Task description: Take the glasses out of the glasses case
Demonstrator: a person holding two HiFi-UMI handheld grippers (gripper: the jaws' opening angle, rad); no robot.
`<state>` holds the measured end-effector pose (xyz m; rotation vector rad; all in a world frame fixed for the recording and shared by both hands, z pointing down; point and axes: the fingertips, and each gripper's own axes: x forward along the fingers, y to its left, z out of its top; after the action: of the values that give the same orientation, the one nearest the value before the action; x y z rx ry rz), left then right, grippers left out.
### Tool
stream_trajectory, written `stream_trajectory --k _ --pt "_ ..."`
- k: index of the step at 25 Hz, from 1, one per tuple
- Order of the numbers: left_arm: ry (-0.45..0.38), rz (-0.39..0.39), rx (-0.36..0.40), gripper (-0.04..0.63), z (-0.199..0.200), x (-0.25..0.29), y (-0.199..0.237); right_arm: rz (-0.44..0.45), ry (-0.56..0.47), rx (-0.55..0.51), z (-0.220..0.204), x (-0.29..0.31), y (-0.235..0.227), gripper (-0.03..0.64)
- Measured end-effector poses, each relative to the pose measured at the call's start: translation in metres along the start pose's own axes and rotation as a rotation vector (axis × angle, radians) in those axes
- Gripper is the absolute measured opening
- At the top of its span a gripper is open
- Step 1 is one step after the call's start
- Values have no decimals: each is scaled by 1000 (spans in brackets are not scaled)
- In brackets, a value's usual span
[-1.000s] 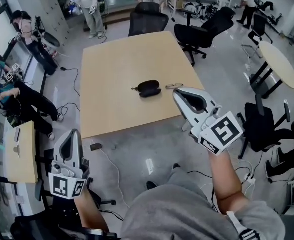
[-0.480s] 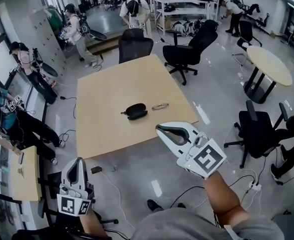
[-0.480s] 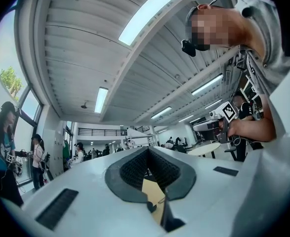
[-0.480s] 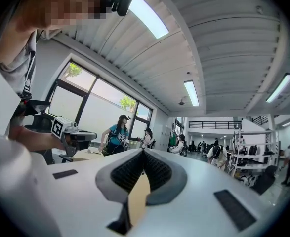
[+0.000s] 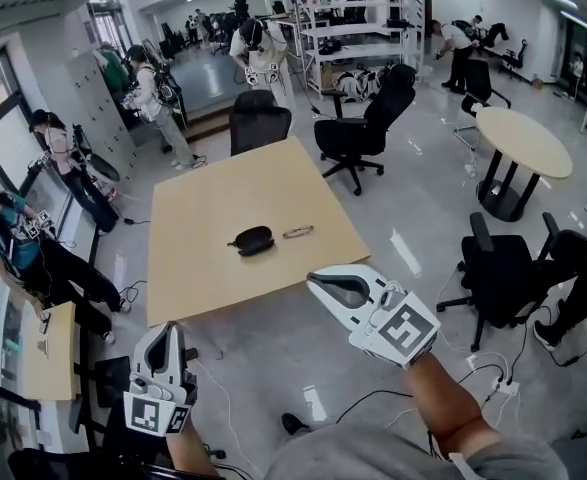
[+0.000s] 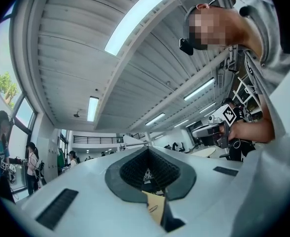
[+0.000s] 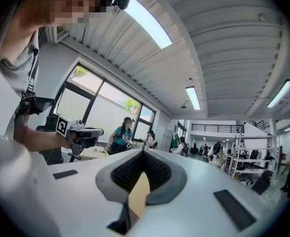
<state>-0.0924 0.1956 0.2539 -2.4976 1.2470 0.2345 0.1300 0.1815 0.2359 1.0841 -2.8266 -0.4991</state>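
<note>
A black glasses case (image 5: 252, 239) lies closed on the light wooden table (image 5: 203, 268), with a pair of glasses (image 5: 298, 232) on the tabletop just to its right. My left gripper (image 5: 163, 332) is low at the left, over the floor and well short of the table. My right gripper (image 5: 320, 284) hangs in front of the table's near right corner, also over the floor. Both are shut with nothing in them. In the left gripper view the shut jaws (image 6: 147, 149) point up towards the ceiling; a sliver of table (image 6: 152, 204) shows below them. The right gripper view shows its shut jaws (image 7: 144, 152).
Black office chairs (image 5: 258, 121) (image 5: 363, 128) stand behind the table, two more (image 5: 503, 268) at the right. A round table (image 5: 521, 143) is at the far right. People (image 5: 18, 238) stand along the left wall. A small desk (image 5: 43, 353) and floor cables (image 5: 223, 388) lie near me.
The table with case and glasses has drawn farther away and looks smaller. Both grippers have pulled back from it, still shut and empty. Case and glasses have not moved.
</note>
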Motion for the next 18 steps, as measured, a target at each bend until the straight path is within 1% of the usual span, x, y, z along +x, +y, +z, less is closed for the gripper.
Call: stream_trajectory --k 5,8,11,18 --pt "5 8 18 5 20 -17 -28 1 -14 13 10 -30 9 8" --pt "7 16 30 5 29 -24 -41 0 8 43 9 -48 13 8" --pt "8 16 40 5 37 -27 -51 2 12 51 11 -59 16 8" --pt "7 11 50 5 40 -31 -69 -7 -1 54 9 -77 16 8"
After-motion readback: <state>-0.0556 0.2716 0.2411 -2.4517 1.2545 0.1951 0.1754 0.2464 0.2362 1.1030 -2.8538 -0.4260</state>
